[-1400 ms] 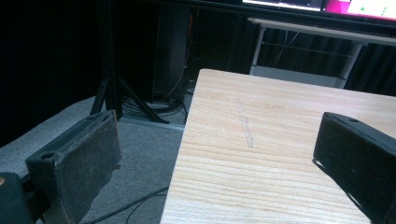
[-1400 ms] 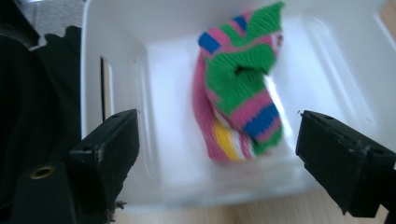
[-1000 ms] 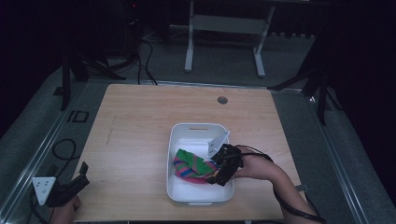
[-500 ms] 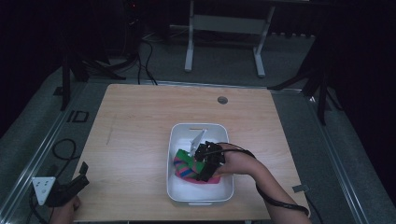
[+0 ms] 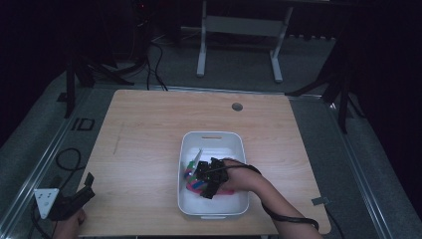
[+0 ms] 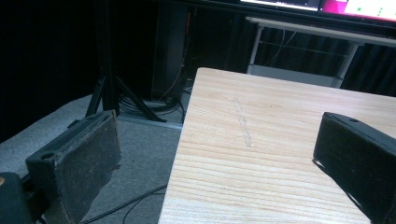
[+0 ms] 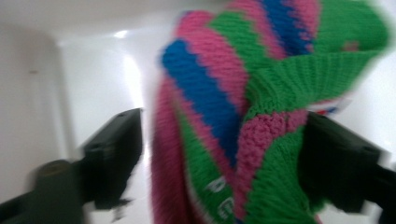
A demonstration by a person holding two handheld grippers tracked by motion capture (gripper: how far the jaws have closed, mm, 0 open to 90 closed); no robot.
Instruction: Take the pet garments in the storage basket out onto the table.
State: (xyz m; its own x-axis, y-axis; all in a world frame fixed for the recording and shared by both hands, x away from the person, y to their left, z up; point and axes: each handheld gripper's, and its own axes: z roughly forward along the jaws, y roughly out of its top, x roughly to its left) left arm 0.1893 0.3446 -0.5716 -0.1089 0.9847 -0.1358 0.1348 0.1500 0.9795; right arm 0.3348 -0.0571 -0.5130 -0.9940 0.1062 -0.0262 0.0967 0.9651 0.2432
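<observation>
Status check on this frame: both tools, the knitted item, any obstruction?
Right tool open, jaws straddling striped knit inside white tub. Left tool open, idle off table's near-left corner. No obstruction seen.

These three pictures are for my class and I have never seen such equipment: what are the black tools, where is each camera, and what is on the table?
A person holds a two-fingered gripper in each hand. The high view looks down on a wooden table bearing a white tub. The right gripper reaches into the tub; its own camera shows its open fingers either side of a striped pink, green and blue knitted item, not yet clamped. The left gripper waits at the table's near left corner, its camera showing open fingers holding nothing.
</observation>
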